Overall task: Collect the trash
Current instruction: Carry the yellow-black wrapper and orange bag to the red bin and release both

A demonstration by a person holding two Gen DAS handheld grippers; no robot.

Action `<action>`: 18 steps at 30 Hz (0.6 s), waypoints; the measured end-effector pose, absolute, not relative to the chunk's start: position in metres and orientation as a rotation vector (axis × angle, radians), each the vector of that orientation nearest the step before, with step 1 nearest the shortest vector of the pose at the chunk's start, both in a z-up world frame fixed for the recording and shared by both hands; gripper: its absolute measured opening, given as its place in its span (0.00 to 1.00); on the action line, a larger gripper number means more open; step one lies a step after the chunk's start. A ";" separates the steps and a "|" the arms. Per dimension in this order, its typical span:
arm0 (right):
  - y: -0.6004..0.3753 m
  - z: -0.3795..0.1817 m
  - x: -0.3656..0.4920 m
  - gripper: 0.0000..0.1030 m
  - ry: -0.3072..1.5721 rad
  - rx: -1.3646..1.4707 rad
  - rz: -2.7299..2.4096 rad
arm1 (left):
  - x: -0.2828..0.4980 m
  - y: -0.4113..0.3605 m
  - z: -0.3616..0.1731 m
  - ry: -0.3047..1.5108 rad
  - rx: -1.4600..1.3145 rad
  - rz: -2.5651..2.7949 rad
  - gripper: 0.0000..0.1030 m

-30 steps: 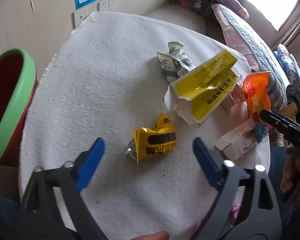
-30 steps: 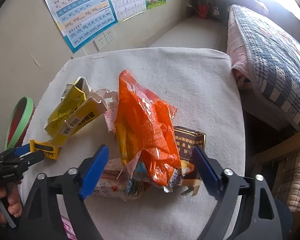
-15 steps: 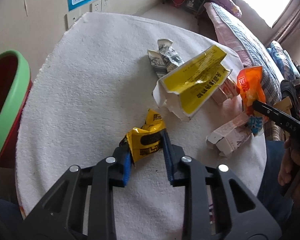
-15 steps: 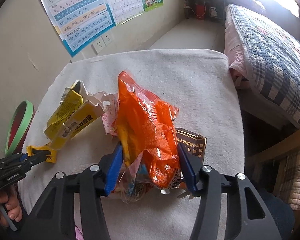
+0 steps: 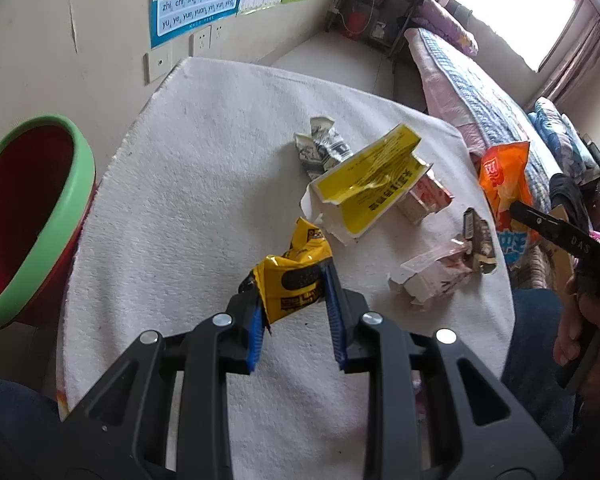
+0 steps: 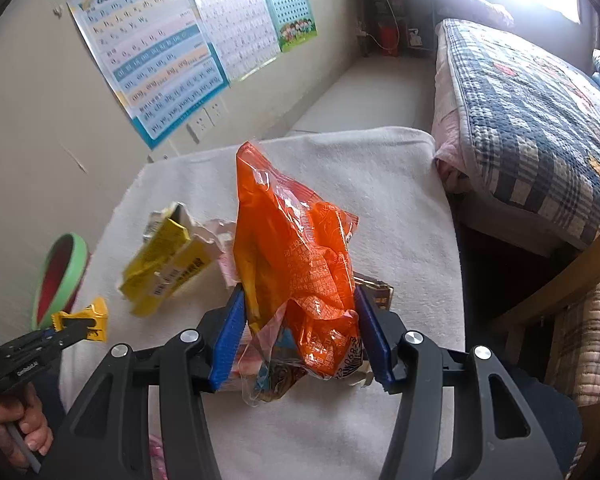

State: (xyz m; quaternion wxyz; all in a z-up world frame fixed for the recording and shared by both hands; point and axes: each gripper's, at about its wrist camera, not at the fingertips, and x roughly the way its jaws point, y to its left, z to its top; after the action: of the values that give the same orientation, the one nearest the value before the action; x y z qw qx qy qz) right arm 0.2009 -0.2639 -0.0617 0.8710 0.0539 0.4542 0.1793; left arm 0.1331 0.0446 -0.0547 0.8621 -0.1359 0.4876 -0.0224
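My left gripper (image 5: 294, 304) is shut on a crumpled yellow and black wrapper (image 5: 296, 276), held just above the white towel-covered table (image 5: 204, 168). The same wrapper (image 6: 86, 320) shows at the left of the right wrist view, in the left gripper's tips. My right gripper (image 6: 300, 328) is shut on a large orange snack bag (image 6: 296, 264), lifted off the table; the bag (image 5: 504, 184) is also at the right of the left wrist view. A torn yellow carton (image 5: 374, 184) lies in the middle of the table.
A red bin with a green rim (image 5: 32, 216) stands off the table's left edge. A crumpled newspaper scrap (image 5: 320, 152), a torn pink-and-white box (image 5: 432, 276) and a brown wrapper (image 5: 478, 244) lie on the towel. A bed with a plaid quilt (image 6: 532, 128) is on the right.
Both grippers went from wide open to shut, the left on the yellow wrapper, the right on the orange bag. Both then rose, lifting their items off the towel.
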 end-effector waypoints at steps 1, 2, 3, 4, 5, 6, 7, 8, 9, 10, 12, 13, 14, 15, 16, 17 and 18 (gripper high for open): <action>-0.263 -0.060 0.199 0.51 0.945 0.116 0.380 | 0.133 0.045 -0.053 1.019 -0.284 -0.048 0.25; -0.262 -0.058 0.198 0.51 0.940 0.118 0.389 | 0.131 0.045 -0.050 1.012 -0.283 -0.050 0.25; -0.260 -0.055 0.194 0.51 0.931 0.119 0.402 | 0.130 0.046 -0.048 1.009 -0.285 -0.051 0.25; -0.258 -0.053 0.193 0.51 0.928 0.116 0.405 | 0.129 0.047 -0.047 1.005 -0.288 -0.052 0.25; -0.256 -0.051 0.191 0.51 0.926 0.113 0.410 | 0.128 0.049 -0.044 0.999 -0.291 -0.050 0.25; -0.254 -0.049 0.189 0.51 0.923 0.111 0.418 | 0.126 0.049 -0.043 0.996 -0.291 -0.048 0.25; -0.251 -0.048 0.187 0.51 0.922 0.107 0.425 | 0.125 0.050 -0.042 0.992 -0.294 -0.047 0.25; -0.248 -0.047 0.186 0.51 0.921 0.101 0.429 | 0.124 0.052 -0.041 0.990 -0.295 -0.046 0.25; -0.245 -0.046 0.184 0.51 0.920 0.094 0.436 | 0.122 0.054 -0.040 0.987 -0.296 -0.042 0.25; -0.241 -0.045 0.182 0.51 0.919 0.089 0.442 | 0.120 0.056 -0.039 0.984 -0.297 -0.037 0.25; -0.231 -0.043 0.178 0.51 0.912 0.076 0.453 | 0.117 0.060 -0.037 0.979 -0.302 -0.029 0.25; -0.226 -0.042 0.176 0.51 0.910 0.069 0.460 | 0.115 0.061 -0.037 0.978 -0.303 -0.025 0.25; -0.221 -0.042 0.173 0.51 0.907 0.059 0.469 | 0.114 0.065 -0.036 0.977 -0.305 -0.018 0.25; -0.211 -0.041 0.169 0.51 0.902 0.038 0.482 | 0.112 0.069 -0.035 0.975 -0.309 -0.011 0.25; -0.205 -0.041 0.167 0.51 0.899 0.028 0.491 | 0.111 0.072 -0.035 0.975 -0.312 -0.007 0.25; -0.198 -0.041 0.165 0.51 0.897 0.020 0.502 | 0.109 0.077 -0.034 0.973 -0.318 -0.001 0.25; -0.188 -0.041 0.162 0.51 0.898 0.010 0.521 | 0.108 0.081 -0.033 0.971 -0.324 0.005 0.25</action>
State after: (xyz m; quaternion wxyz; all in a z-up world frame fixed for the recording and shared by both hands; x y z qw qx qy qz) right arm 0.1618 -0.1883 -0.0412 0.8684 0.0048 0.4289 0.2488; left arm 0.1080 0.0813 -0.0334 0.8719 -0.1552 0.4644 0.0024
